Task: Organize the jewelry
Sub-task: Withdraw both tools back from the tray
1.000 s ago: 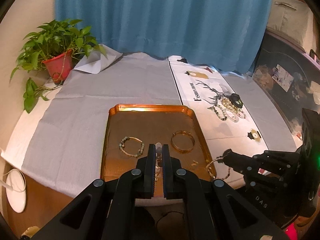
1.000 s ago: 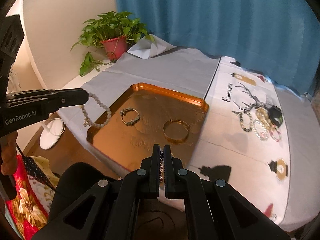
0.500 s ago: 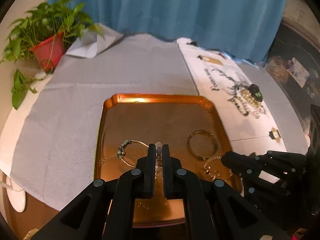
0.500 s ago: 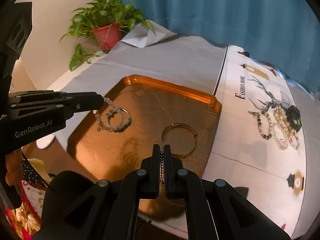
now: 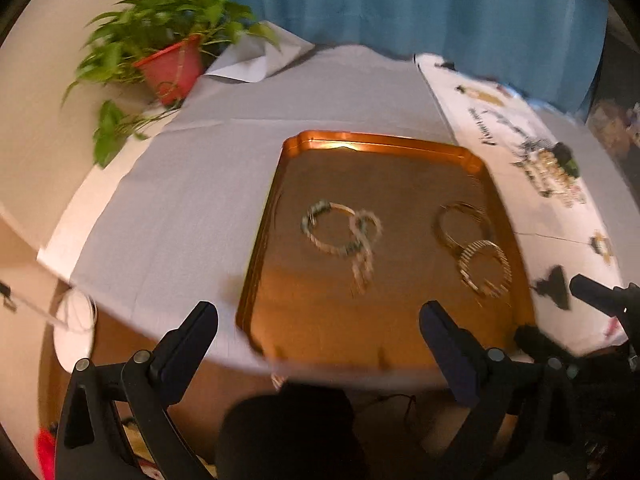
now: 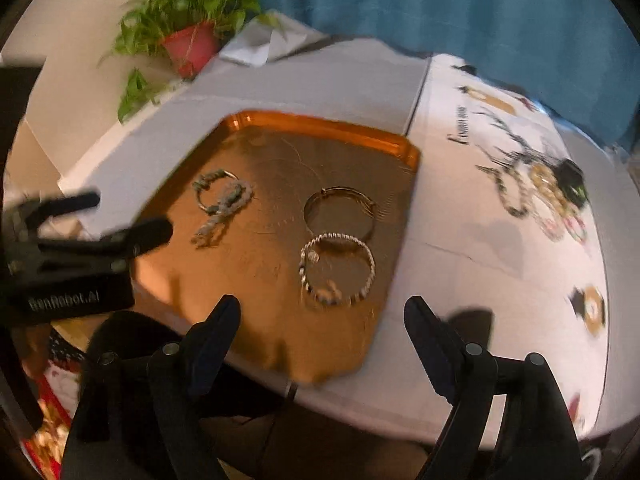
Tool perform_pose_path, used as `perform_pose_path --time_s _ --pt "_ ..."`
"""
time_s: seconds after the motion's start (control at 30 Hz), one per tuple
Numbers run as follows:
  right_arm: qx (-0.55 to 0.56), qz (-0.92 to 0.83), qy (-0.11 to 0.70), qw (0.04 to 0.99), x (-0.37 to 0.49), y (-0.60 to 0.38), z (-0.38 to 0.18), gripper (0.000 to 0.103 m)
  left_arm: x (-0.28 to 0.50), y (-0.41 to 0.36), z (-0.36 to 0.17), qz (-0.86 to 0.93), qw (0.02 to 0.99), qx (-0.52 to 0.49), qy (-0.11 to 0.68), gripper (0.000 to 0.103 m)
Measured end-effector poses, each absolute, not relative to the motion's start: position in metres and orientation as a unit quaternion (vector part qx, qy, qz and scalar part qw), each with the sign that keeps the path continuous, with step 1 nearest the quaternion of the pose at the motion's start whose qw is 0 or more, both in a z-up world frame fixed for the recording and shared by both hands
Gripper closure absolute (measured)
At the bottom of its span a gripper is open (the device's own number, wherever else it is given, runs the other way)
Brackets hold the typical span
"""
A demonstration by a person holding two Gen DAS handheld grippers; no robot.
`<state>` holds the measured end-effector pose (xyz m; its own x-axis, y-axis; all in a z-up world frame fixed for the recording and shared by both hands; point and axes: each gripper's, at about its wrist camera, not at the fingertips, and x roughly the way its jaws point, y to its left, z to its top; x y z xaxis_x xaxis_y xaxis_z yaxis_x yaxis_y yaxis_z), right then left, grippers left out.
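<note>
A copper tray [image 5: 384,148] [image 6: 320,124] lies on the grey cloth. On its left lie a green-beaded bracelet [image 5: 320,228] [image 6: 212,192] and, overlapping it, a pale beaded bracelet [image 5: 364,248] [image 6: 224,212]. On its right a gold bangle [image 5: 460,224] [image 6: 340,212] touches a twisted chain bracelet [image 5: 484,268] [image 6: 338,268]. My left gripper [image 5: 318,314] [image 6: 128,214] hovers over the tray's near edge, jaws opening wide, nothing between them. My right gripper [image 6: 322,306] [image 5: 552,308] stands over the near right corner, also opening and empty. More jewelry is piled [image 5: 556,172] [image 6: 548,192] on the white printed cloth.
A potted plant [image 5: 172,60] [image 6: 192,40] stands at the back left beside a folded corner of cloth. A blue curtain [image 5: 400,4] hangs behind the table. The white printed cloth [image 6: 500,272] covers the table's right side. The table's front edge is just below both grippers.
Both grippers went from shut to wide open. The pale bead bracelet and the chain bracelet they held now lie on the tray. Both hands sank closer to the tray.
</note>
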<state>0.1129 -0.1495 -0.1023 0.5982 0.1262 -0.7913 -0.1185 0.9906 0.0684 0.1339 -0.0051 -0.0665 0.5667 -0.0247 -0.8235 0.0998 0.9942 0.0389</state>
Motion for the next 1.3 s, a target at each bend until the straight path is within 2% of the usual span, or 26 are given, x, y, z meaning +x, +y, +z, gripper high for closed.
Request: perform_pose_path --time_s 0.27,0.57,0.97,1.3 --pt "0.021 0.037 0.393 0.919 0.021 -0.172 -0.057 0.018 0.045 -0.022 -0.021 -0.063 0.904 0.069 0.417 0.003" --pt "0.023 0.034 0.345 0.938 -0.060 -0.173 -0.020 0.016 -0.014 -0.039 0.016 -0.075 0.920 0.090 0.375 0.003" --pt "0.025 0.043 0.306 0.951 -0.103 -0.170 0.001 0.016 -0.055 -0.047 0.045 -0.068 0.935 0.098 0.333 0.003" --pt "0.031 0.040 0.301 0.952 -0.108 -0.176 0.004 0.016 -0.058 -0.054 0.046 -0.070 0.935 0.105 0.330 0.003"
